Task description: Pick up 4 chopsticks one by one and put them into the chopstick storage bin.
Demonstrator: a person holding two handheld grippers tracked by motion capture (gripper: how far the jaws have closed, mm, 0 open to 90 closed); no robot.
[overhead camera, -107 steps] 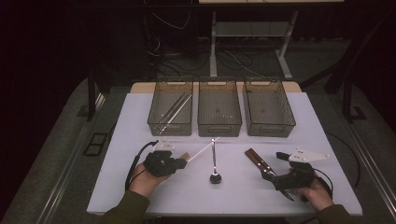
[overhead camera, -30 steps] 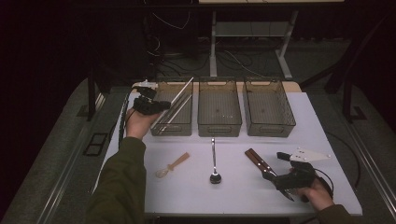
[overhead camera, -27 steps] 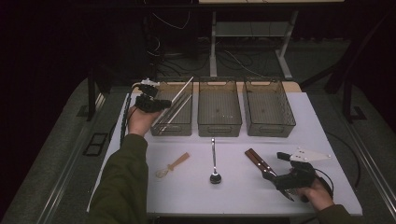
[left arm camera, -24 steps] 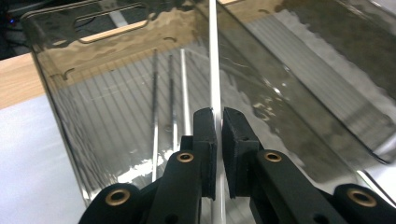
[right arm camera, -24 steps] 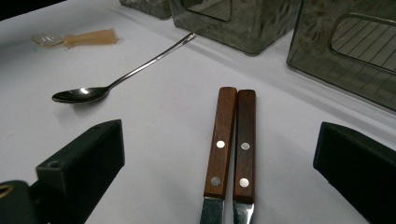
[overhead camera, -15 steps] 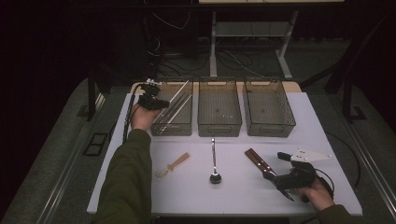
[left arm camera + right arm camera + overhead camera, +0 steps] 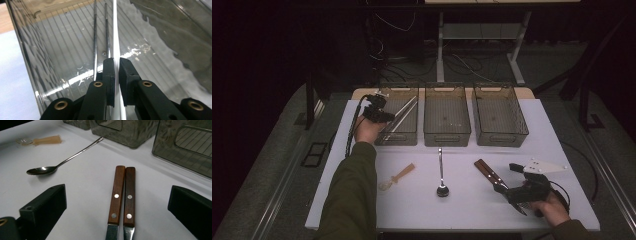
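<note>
My left gripper (image 7: 384, 116) reaches into the near left corner of the left smoky plastic bin (image 7: 398, 136). It is shut on a thin white stick (image 7: 115, 30) that slants up across the bin (image 7: 25, 57). In the left gripper view the jaws (image 7: 116, 61) stand almost together with the stick pinched between the pads. Two metal chopsticks (image 7: 95, 37) lie on the bin's floor beyond. My right gripper (image 7: 511, 181) rests open near the table's front right, its jaws (image 7: 117, 192) wide on either side of two wooden-handled knives (image 7: 122, 192) lying side by side.
A steel spoon (image 7: 441, 172) and a small pale wooden spoon (image 7: 398, 176) lie on the white table (image 7: 362, 200) in front of the bins. The middle bin (image 7: 447, 134) and the right bin (image 7: 501, 136) stand in a row at the back.
My left hand picked the white stick off the table, carried it to the left bin and over the last second lowered it into the bin. The right gripper has stayed still.
</note>
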